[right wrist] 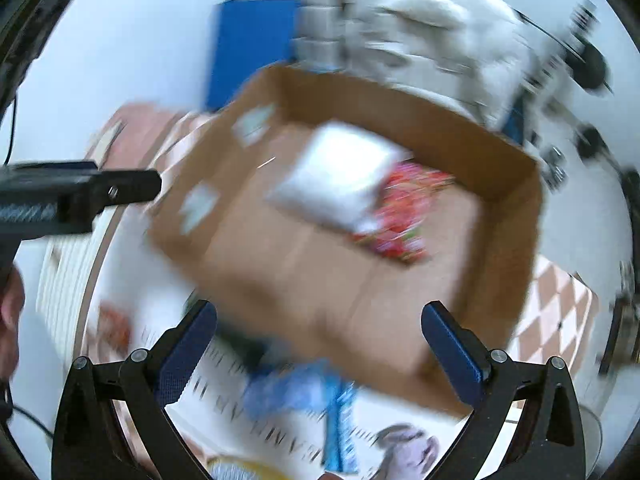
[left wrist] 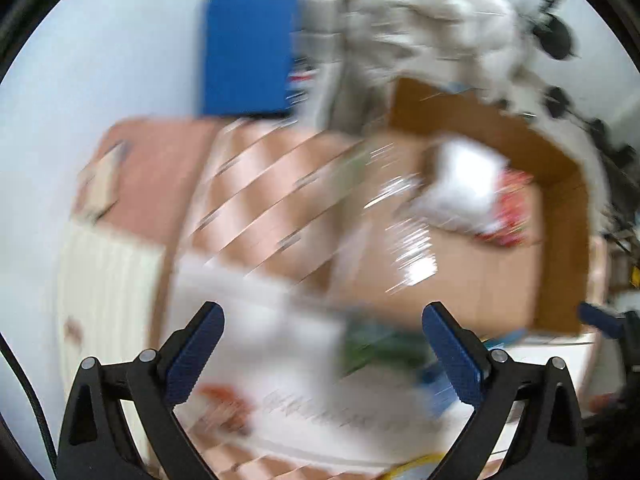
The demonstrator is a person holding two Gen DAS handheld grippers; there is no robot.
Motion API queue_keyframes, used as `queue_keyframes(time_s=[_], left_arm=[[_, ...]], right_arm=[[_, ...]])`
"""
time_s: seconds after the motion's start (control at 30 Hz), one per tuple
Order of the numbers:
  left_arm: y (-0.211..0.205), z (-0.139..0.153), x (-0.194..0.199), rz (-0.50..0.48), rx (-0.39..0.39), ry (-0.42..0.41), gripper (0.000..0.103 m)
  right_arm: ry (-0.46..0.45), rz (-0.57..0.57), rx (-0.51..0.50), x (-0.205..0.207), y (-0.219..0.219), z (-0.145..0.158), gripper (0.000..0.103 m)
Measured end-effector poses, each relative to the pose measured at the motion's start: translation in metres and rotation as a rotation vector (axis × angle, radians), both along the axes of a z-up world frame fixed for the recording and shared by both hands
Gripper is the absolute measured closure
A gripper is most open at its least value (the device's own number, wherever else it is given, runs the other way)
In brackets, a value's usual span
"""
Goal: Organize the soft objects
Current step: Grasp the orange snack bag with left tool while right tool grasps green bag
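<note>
Both views badly smeared, so details approx. Left tool (left wrist: 322,344) and right tool (right wrist: 318,344): jaws wide apart, nothing held. Cardboard box (right wrist: 516,216) already holds a white soft pack (right wrist: 340,176) lying on a red patterned item (right wrist: 404,216), near the far wall. A blue soft piece (right wrist: 296,392) lies on the tabletop just in front of the box, w/ the right tool above it. Probably light, limp, will sag; pinch it mid-bulk, not an edge.
</note>
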State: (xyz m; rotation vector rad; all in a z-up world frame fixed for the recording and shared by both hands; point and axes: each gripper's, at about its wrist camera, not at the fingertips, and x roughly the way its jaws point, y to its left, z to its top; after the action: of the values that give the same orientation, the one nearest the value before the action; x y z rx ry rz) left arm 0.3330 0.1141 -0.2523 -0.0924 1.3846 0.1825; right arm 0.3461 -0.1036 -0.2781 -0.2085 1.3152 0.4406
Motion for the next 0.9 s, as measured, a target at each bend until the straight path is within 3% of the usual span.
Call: queue_keyframes(time_s=[0.07,0.17,0.3,0.5,0.57,0.63,0.7,0.83,0.87,0.9], left_arm=[[0.029,-0.019,-0.038,0.044,0.021,0.04,0.001],[0.06,-0.052,-0.079,0.088,0.012,0.113,0.001],[0.087,-0.086,-0.112,0.101,0.038,0.161,0.002],[0.102,-0.112,-0.137,0.084,0.006,0.193,0.002],[0.105,-0.119,-0.14,0.079,-0.005,0.198,0.002],[0.108,-0.124,-0.142,0.078,-0.015,0.194,0.002],[0.112,-0.13,-0.144,0.077,-0.032,0.198,0.001],[0.122,-0.141,-0.148,0.087,-0.063,0.203,0.002],[0.125,-0.144,-0.149,0.093,-0.073,0.204,0.002],[0.127,-0.147,-0.15,0.099,-0.085,0.206,0.002]], right_arm=[[0.032,0.084,-0.006,-0.026,0.018,-0.004,0.0],[0.008,0.199,-0.061,-0.059,0.051,-0.022,0.0],[-0.033,0.287,-0.188,-0.074,0.096,-0.061,0.004],[-0.065,0.36,-0.369,-0.08,0.134,-0.109,0.014],[-0.036,0.333,-0.41,-0.08,0.137,-0.128,0.027],[0.038,0.247,-0.421,-0.075,0.133,-0.145,0.061],[0.123,0.128,-0.383,-0.073,0.123,-0.152,0.061],[0.445,-0.019,-0.071,-0.083,0.11,-0.148,0.061],[0.48,-0.037,-0.023,-0.085,0.109,-0.144,0.059],[0.48,-0.044,-0.013,-0.086,0.108,-0.14,0.049]])
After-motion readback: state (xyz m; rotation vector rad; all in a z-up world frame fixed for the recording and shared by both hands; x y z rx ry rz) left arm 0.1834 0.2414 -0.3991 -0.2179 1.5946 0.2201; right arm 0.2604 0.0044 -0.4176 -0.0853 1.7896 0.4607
